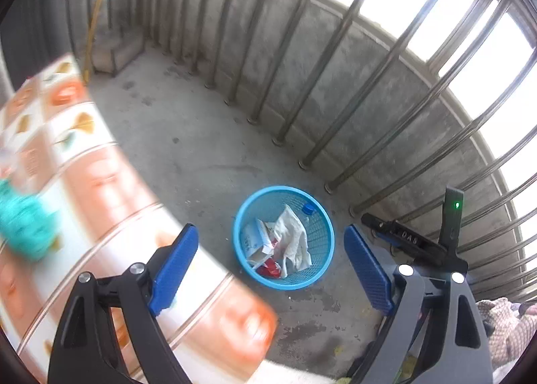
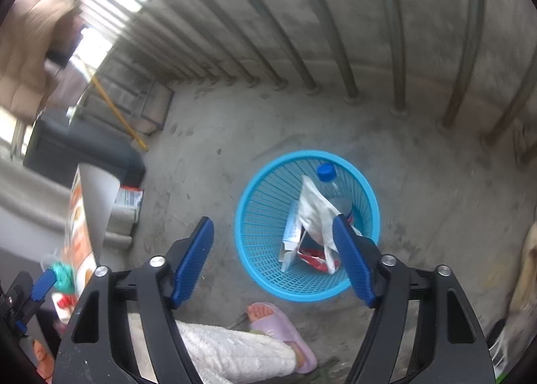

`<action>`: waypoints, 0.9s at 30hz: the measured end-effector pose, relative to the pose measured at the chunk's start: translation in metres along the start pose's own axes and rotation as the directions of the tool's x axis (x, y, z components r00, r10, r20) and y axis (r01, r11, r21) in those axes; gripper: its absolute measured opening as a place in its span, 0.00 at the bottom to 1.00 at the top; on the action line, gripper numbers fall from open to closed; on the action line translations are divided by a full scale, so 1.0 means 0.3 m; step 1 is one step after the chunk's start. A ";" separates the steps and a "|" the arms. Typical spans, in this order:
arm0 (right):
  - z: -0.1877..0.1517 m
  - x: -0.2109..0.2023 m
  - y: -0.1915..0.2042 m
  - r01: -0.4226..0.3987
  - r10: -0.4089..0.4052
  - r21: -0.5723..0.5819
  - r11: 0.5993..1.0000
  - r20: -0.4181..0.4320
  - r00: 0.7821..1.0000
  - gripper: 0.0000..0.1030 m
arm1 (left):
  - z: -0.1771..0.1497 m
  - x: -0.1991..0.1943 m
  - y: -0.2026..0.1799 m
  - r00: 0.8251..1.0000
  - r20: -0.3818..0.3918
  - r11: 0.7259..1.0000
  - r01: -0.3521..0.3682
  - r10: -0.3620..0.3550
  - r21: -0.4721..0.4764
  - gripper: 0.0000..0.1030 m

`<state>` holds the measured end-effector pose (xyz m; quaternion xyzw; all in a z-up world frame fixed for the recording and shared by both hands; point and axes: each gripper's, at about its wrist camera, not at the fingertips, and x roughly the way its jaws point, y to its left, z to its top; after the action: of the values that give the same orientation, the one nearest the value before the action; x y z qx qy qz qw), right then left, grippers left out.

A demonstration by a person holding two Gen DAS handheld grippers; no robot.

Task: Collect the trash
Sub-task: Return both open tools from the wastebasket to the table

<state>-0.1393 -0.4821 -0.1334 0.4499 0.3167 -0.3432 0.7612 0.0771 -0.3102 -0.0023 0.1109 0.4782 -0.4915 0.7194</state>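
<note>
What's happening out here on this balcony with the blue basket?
A person is collecting trash with a hand-held gripper in each hand. The right hand-held gripper hangs open right above the blue basket, nothing between its fingers. Inside lie a white crumpled wrapper, a small carton and a blue-capped bottle. The left hand-held gripper is open and empty too, beside the patterned table.

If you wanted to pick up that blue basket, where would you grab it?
Grab the blue basket by its top rim, coming straight down from above. It stands upright on the floor with the open mouth facing up, and the rim is a thin raised edge that one pad could slip inside and one outside. The near side looks best: the trash inside leans toward the far and right side.
</note>
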 end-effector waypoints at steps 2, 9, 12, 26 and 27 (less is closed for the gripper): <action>-0.006 -0.032 0.062 0.015 -0.013 -0.056 0.998 0.028 1.000 0.77 | -0.044 -0.084 0.042 0.999 0.047 1.000 -0.013 0.014 -0.014 0.84; -0.068 -0.137 0.337 0.032 0.000 -0.274 0.961 0.115 0.993 0.87 | -0.229 -0.336 0.239 0.973 0.198 0.986 -0.091 0.118 -0.138 0.84; -0.110 -0.144 0.446 0.023 0.029 -0.388 0.921 0.127 0.991 0.92 | -0.326 -0.405 0.334 0.960 0.224 0.968 -0.116 0.167 -0.224 0.84; -0.479 -0.069 0.944 -0.075 0.085 -0.768 0.636 -0.027 0.996 0.92 | -0.687 -0.625 0.783 0.905 0.173 0.765 -0.211 0.388 -0.608 0.84; -0.515 -0.055 0.973 -0.089 0.084 -0.786 0.612 -0.048 0.995 0.92 | -0.708 -0.638 0.807 0.902 0.162 0.748 -0.220 0.401 -0.626 0.84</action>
<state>0.0602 -0.2339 -0.0448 0.0871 0.4154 -0.1314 0.8959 0.1397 0.0576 -0.0350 -0.1131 0.4727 -0.1995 0.8509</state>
